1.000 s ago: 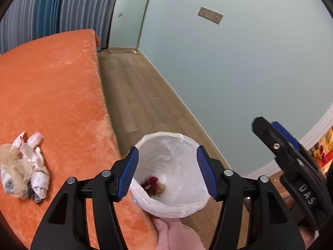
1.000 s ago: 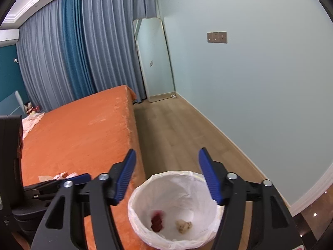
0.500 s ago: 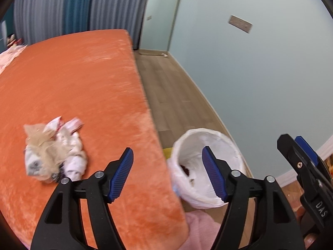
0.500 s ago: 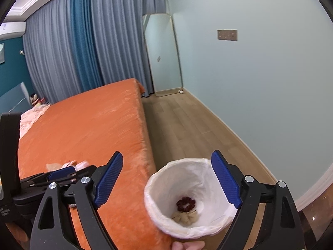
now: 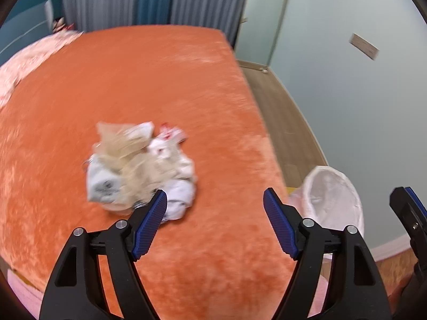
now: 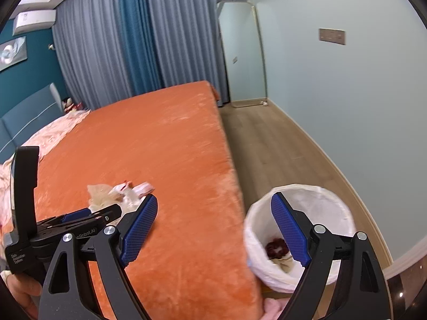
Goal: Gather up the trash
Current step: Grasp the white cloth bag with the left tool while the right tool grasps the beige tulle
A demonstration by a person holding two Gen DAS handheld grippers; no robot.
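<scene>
Trash pile beyond tilted hand-held gripper

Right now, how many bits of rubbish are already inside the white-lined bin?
2: a dark red crumpled clump and a beige wad beside it at the bottom of the white-lined bin. More may hide behind the hand-held gripper.

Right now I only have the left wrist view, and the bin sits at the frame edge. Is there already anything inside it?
Observer: Yes. The right wrist view looks into the white-lined bin, and a dark red crumpled item lies at the bottom.
Reviewer: Just that one thing?
Observer: No, a beige scrap lies beside it, partly hidden behind a claw finger.
Reviewer: I only see the tip of the right claw. Is it carrying anything?
Observer: No. The right claw is open and has just been opening, with nothing between its pads.
</scene>
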